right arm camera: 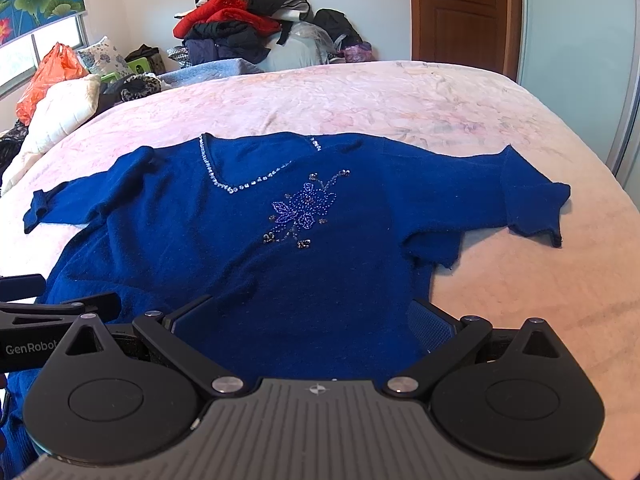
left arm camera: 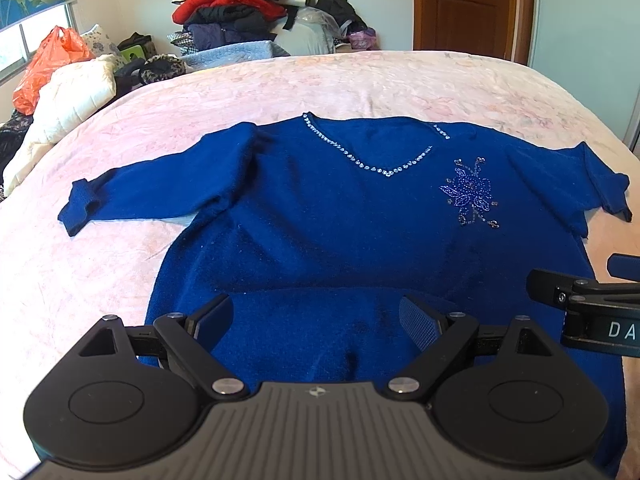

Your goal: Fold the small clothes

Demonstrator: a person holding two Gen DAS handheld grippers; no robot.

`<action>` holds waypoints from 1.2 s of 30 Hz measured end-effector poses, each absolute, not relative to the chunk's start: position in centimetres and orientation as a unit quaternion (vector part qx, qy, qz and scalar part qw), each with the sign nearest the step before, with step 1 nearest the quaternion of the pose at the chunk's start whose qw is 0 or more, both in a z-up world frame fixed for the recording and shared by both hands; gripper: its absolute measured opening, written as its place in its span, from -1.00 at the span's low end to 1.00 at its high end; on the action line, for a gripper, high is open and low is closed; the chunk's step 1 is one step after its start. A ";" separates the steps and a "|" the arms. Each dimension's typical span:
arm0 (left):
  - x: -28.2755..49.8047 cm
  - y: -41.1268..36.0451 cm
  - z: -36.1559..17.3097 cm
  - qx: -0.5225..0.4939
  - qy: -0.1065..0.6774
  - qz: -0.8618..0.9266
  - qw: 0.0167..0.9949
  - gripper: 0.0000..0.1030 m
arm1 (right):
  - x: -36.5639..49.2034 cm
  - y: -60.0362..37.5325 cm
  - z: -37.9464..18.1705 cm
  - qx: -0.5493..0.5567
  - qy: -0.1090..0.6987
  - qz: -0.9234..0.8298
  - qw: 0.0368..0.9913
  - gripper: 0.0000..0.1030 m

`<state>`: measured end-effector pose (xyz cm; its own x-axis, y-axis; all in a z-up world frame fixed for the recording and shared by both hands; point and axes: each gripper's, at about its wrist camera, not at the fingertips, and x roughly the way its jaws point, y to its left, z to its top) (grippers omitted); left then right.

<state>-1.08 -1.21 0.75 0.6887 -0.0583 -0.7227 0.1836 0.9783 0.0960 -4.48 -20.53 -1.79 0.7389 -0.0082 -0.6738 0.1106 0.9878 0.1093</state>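
Note:
A dark blue sweater [left arm camera: 320, 220] [right arm camera: 240, 260] lies flat and front up on a pink bedspread [left arm camera: 360, 80] [right arm camera: 380, 96]. It has a rhinestone V-neck and a beaded flower [left arm camera: 470, 192] [right arm camera: 306, 210], and both sleeves are spread sideways. My left gripper [left arm camera: 316, 316] is open low over the sweater's lower left part, with a rise of blue fabric between its fingers. My right gripper [right arm camera: 312, 316] is open over the lower right part, its right finger [right arm camera: 432, 320] at the sweater's side edge. Each gripper shows at the edge of the other's view.
A heap of red and dark clothes [left arm camera: 232, 8] sits beyond the bed's far edge. An orange plastic bag [left arm camera: 48, 60] and a white quilt [left arm camera: 72, 92] lie at the far left by the window. A brown door [left arm camera: 464, 4] stands at the back right.

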 end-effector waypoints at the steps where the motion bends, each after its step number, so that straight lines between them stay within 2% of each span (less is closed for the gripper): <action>1: -1.0 -1.3 0.8 0.082 0.387 -0.067 0.916 0.76 | -4.5 -20.6 -1.8 0.071 0.356 -0.030 0.931 0.99; 6: -0.6 -1.6 1.0 0.081 0.375 -0.072 0.921 0.76 | -5.5 -22.0 -1.5 0.045 0.294 -0.007 0.955 0.99; 15: 0.7 -2.9 0.5 0.079 0.382 -0.098 0.916 0.76 | -4.0 -28.6 -2.6 -0.013 0.277 -0.106 0.955 0.98; 18: 1.0 -3.1 0.2 0.085 0.384 -0.097 0.914 0.76 | -2.5 -32.0 -4.1 -0.052 0.280 -0.145 0.948 0.77; 22: 1.8 -3.3 -0.4 0.079 0.399 -0.097 0.909 0.76 | -0.4 -35.8 -5.3 -0.007 0.297 -0.150 0.943 0.39; 25: 2.2 -3.6 -0.8 0.083 0.405 -0.095 0.905 0.76 | 1.2 -36.2 -6.0 -0.002 0.294 -0.134 0.946 0.38; 27: 2.4 -3.7 -1.1 0.088 0.408 -0.095 0.904 0.76 | 2.5 -35.9 -6.7 -0.022 0.307 -0.142 0.941 0.27; 29: 2.5 -3.7 -1.2 0.092 0.410 -0.093 0.903 0.76 | 3.0 -36.0 -7.0 -0.029 0.310 -0.157 0.937 0.03; 30: 2.6 -3.6 -1.3 0.092 0.411 -0.092 0.902 0.76 | 3.0 -36.3 -7.0 -0.019 0.306 -0.159 0.938 0.01; 31: 2.7 -3.6 -1.4 0.092 0.412 -0.090 0.902 0.76 | 2.9 -36.7 -7.0 -0.008 0.304 -0.162 0.939 -0.17; 32: 2.9 -3.5 -1.5 0.091 0.414 -0.088 0.901 0.76 | 2.7 -37.1 -6.9 0.003 0.302 -0.165 0.939 -0.44; 33: 3.0 -3.5 -1.7 0.090 0.416 -0.086 0.901 0.76 | 2.5 -37.6 -6.8 0.015 0.301 -0.167 0.939 -0.53; 34: 3.2 -3.5 -1.8 0.089 0.419 -0.086 0.899 0.76 | 2.4 -38.2 -6.7 0.025 0.299 -0.170 0.939 -0.75; 35: 3.3 -3.5 -1.9 0.089 0.421 -0.086 0.899 0.76 | 2.1 -38.7 -6.5 0.035 0.296 -0.169 0.939 -0.85; 36: 3.3 -3.5 -1.9 0.089 0.422 -0.086 0.898 0.76 | 1.6 -39.3 -6.3 0.045 0.291 -0.172 0.940 -0.86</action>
<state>3.30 -3.46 -1.93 0.6289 -0.0803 -0.7733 0.2301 0.9693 0.0865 1.62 -39.26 -6.32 0.7714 -0.2977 -0.5624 0.3505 0.9365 -0.0149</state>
